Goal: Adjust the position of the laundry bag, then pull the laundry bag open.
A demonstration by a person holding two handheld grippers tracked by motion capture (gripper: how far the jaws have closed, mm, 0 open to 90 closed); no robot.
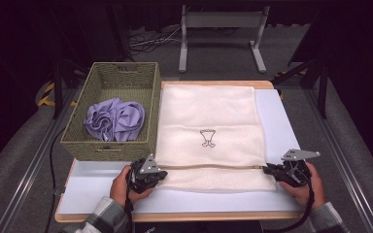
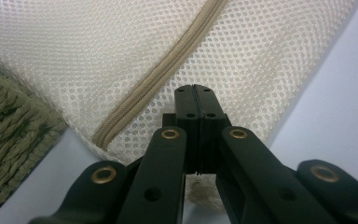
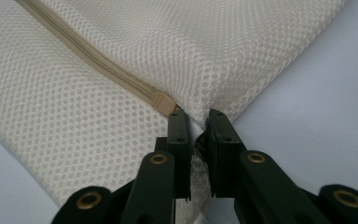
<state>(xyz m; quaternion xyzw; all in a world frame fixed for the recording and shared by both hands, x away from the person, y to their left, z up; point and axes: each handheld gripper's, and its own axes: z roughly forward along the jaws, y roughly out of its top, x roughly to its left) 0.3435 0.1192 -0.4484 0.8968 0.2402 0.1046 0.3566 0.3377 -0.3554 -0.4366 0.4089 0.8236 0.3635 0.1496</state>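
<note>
A cream mesh laundry bag [image 1: 209,116] lies flat on the white table top, its tan zipper [image 1: 213,166] running across near the front edge. My left gripper [image 1: 164,173] sits at the zipper's left end. In the left gripper view its jaws [image 2: 196,88] are pressed together over the mesh [image 2: 98,56], with a bit of mesh caught low between them, beside the zipper [image 2: 168,70]. My right gripper [image 1: 266,168] is at the zipper's right end. There the jaws [image 3: 198,116] stand nearly together, pinching bunched mesh just beyond the tan zipper end [image 3: 163,101].
A green woven basket [image 1: 107,148] stands left of the bag and touches it, with a crumpled purple cloth [image 1: 114,119] inside. White table surface [image 1: 102,189] shows in front of the basket and right of the bag. A metal stand [image 1: 221,22] is on the floor beyond.
</note>
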